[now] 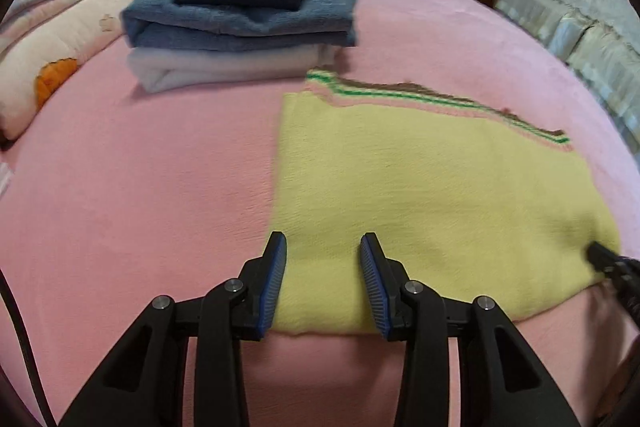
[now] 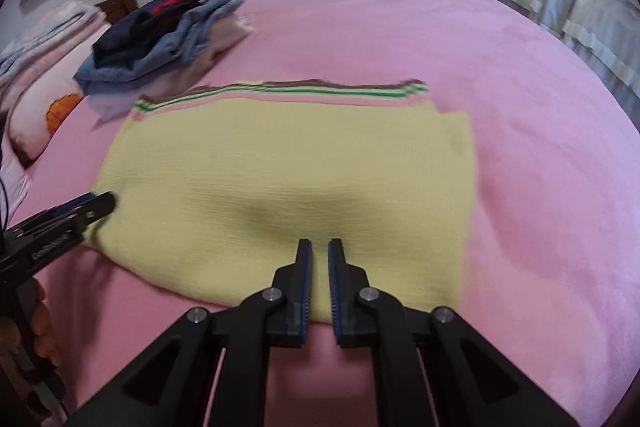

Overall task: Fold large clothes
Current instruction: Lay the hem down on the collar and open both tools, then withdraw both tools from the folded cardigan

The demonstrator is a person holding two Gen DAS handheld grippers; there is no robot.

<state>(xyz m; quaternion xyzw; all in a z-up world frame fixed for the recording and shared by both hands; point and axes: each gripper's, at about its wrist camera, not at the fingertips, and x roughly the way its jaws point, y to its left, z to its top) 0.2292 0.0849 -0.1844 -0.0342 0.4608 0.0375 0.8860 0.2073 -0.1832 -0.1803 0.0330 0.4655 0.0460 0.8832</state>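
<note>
The folded sweater [image 2: 288,179] lies on the bed [image 2: 520,87]. Behind it to the left sits the clothes stack [image 2: 160,39]; pillows [image 2: 44,107] lie farther left.

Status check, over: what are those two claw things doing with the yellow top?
Left tool open, right tool open, narrower. Yellow sweater flat on bed, ungripped. Folded stack behind, clear.

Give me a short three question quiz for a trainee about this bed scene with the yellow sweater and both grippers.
1. True or false: the left gripper is open over the yellow sweater.
2. What tops the folded stack? A) navy garment B) white towel C) yellow sweater
3. Fill in: the sweater's striped hem lies at its ____ edge, away from the grippers.

Key: 1 true; 2 A; 3 far. The right gripper shows a narrow gap, with no cloth visibly pinched.
</note>
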